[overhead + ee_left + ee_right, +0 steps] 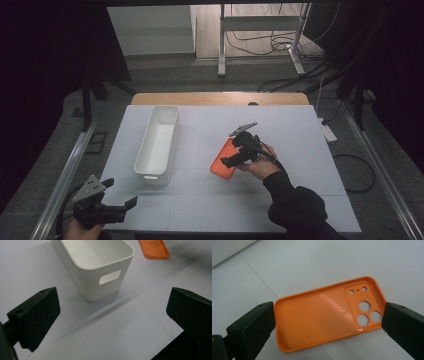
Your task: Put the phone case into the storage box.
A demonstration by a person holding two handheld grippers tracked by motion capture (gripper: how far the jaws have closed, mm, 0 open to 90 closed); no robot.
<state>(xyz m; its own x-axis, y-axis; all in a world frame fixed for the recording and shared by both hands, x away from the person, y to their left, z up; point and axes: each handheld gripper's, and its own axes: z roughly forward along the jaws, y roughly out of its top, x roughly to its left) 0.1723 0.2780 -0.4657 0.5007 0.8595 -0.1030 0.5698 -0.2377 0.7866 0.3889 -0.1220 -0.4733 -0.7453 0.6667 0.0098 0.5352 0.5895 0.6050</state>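
Note:
An orange phone case (pixel 324 315) lies open side up on the white table, its camera cut-outs toward the right of the right gripper view. My right gripper (pixel 328 322) is open and straddles the case lengthwise, one jaw at each short end, not pressing it. In the high view the case (pixel 221 162) lies mid-table under that right gripper (pixel 239 152). My left gripper (pixel 122 200) rests open at the table's near left corner, pointing right, with nothing between its jaws. A white rectangular bin (pixel 158 142) stands left of centre and also sits ahead of the left gripper (pixel 112 315).
The bin (pixel 100 267) has a handle slot in its near end wall and looks empty. The orange case (pixel 154 249) lies beyond it to the right. A wooden strip (pixel 220 98) edges the far side of the table. Cables and a stand occupy the floor behind.

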